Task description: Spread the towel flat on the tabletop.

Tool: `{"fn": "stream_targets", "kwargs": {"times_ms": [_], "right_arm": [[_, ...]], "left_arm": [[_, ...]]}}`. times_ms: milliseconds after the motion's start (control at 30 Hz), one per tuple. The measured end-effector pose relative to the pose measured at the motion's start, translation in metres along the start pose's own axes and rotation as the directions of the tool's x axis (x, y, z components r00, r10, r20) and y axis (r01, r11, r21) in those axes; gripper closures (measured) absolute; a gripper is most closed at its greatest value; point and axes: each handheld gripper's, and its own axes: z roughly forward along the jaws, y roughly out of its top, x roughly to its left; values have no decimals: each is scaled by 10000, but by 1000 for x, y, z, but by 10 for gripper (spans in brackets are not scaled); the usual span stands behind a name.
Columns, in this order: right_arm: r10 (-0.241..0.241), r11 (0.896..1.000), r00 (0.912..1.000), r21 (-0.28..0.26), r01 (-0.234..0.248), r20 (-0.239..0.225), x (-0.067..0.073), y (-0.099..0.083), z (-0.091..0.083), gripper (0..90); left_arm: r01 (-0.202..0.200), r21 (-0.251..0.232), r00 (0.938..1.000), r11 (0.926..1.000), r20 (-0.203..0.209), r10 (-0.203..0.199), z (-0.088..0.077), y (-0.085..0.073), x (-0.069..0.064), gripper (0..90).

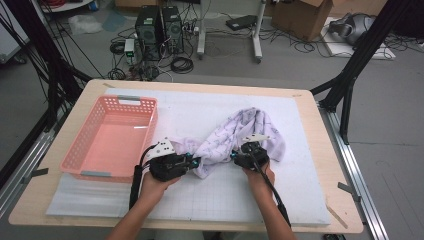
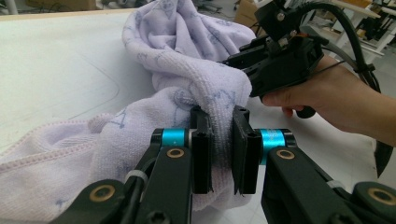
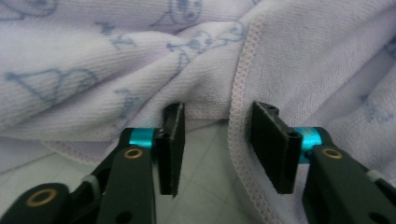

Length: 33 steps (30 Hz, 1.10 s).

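High view: lilac printed towel [image 1: 239,134] bunched mid-surface, long axis slanting from the near-left up toward the far-right edge. Left hand-held gripper [image 1: 196,161] at its near-left end, right hand-held gripper [image 1: 235,156] just beside the bunch's near middle, pointing left into the cloth. Pink basket [image 1: 111,138] empty, along the left edge, nearer the left hand. White mat [image 1: 300,165] under everything.

Left gripper view: left hand-held gripper [image 2: 219,144] clamped on a thick fold of the towel [image 2: 187,79], cloth pinched between the pads. Right hand-held gripper [image 2: 243,60] beyond, nosed against the same bunch.

Right gripper view: right hand-held gripper [image 3: 217,140] half open, gripping nothing; stitched hem of the towel [image 3: 238,93] hanging in the gap, closer to the right-hand pad. Cloth directly ahead, so closing looks likely to catch that hem.

No readable brand or writing; only faint blue cartoon prints.
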Motion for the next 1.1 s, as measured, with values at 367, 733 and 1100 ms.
{"fn": "stream_targets", "kwargs": {"times_ms": [367,733,1100], "right_arm": [[-226,9997,9995,84,227,-211,-25,-1,-12,874],[761,9965,9914,-412,-721,1065,-88,-26,-67,875],[1699,9716,9752,-1892,-1418,1419,-87,-25,-81,536]], "left_arm": [[41,20,9999,10000,120,-41,-1,-1,0,800],[168,88,9997,9998,201,-170,1,-1,-2,800],[203,100,9994,9997,265,-205,2,-1,-3,800]]}}
